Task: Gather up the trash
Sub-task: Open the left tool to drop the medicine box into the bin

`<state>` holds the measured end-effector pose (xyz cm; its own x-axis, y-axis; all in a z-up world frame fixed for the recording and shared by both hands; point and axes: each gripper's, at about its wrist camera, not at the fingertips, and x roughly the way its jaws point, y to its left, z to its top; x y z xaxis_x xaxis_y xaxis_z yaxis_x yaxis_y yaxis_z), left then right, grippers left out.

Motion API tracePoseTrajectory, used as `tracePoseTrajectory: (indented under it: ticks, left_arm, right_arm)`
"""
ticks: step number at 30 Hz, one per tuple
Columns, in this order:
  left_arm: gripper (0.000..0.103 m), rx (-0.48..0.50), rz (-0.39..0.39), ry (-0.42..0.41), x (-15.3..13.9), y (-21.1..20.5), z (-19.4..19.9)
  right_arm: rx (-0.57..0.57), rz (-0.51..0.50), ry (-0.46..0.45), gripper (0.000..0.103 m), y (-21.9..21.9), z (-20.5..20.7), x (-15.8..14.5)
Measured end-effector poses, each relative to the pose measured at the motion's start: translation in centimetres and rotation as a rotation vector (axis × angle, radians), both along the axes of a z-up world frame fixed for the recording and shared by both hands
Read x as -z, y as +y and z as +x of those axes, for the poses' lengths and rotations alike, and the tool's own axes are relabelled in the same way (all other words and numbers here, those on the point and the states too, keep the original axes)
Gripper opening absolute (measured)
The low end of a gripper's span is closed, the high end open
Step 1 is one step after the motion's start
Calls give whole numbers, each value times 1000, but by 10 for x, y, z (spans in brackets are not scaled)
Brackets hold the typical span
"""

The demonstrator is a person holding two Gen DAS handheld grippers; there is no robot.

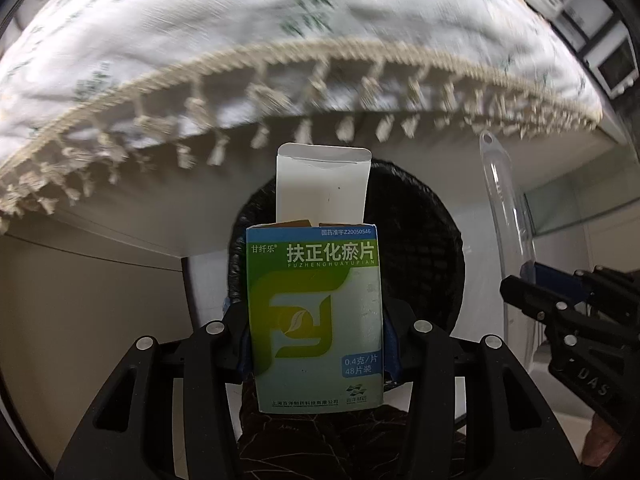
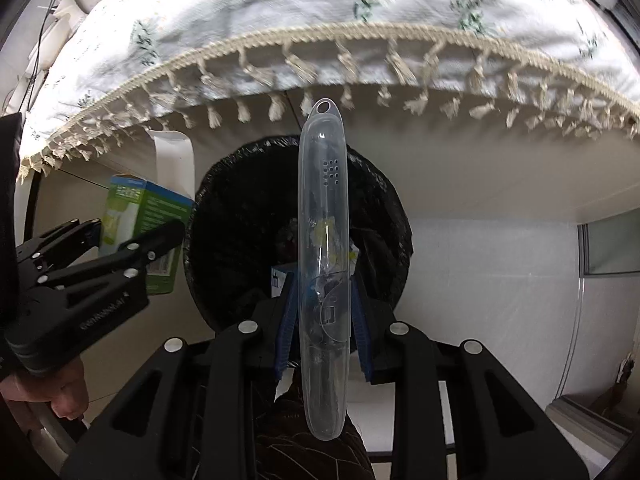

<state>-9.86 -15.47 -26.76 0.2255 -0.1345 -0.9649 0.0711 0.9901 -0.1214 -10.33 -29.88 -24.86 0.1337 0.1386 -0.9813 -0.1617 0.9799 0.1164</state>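
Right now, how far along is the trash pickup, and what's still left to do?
Done: both pieces are picked up, and some trash already lies in the black-lined bin. In hand: the left gripper clamps the open medicine box, and the right gripper clamps the clear plastic case; both hang above the bin beside the table with the fringed tablecloth. Left: release both into it.

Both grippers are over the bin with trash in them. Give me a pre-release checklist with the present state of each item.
1. Left gripper clamped on medicine box: ok.
2. Right gripper clamped on clear plastic case: ok.
3. Black-lined bin open below both items: ok.
4. Box fully over the bin mouth: cannot tell; right view shows it near the rim.
5. Fringed tablecloth clear of both items: ok.
6. Grippers apart from each other: ok.
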Motion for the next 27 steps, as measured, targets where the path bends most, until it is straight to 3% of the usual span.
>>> tracePoseTrajectory:
  ticks: [9, 17, 25, 27]
  left_arm:
    - [49, 21, 7, -10, 7, -11, 1]
    - [67, -6, -2, -33, -7, 10, -1]
    - [97, -69, 0, -95, -29, 37, -7]
    - [97, -87, 7, -104, -32, 41, -8]
  right_arm:
    - [9, -14, 28, 25, -1, -1, 9]
    - [-16, -18, 29, 25, 14, -2, 18]
    - [-44, -13, 36, 25, 35, 7, 23]
    - [-50, -11, 40, 25, 41, 10, 25]
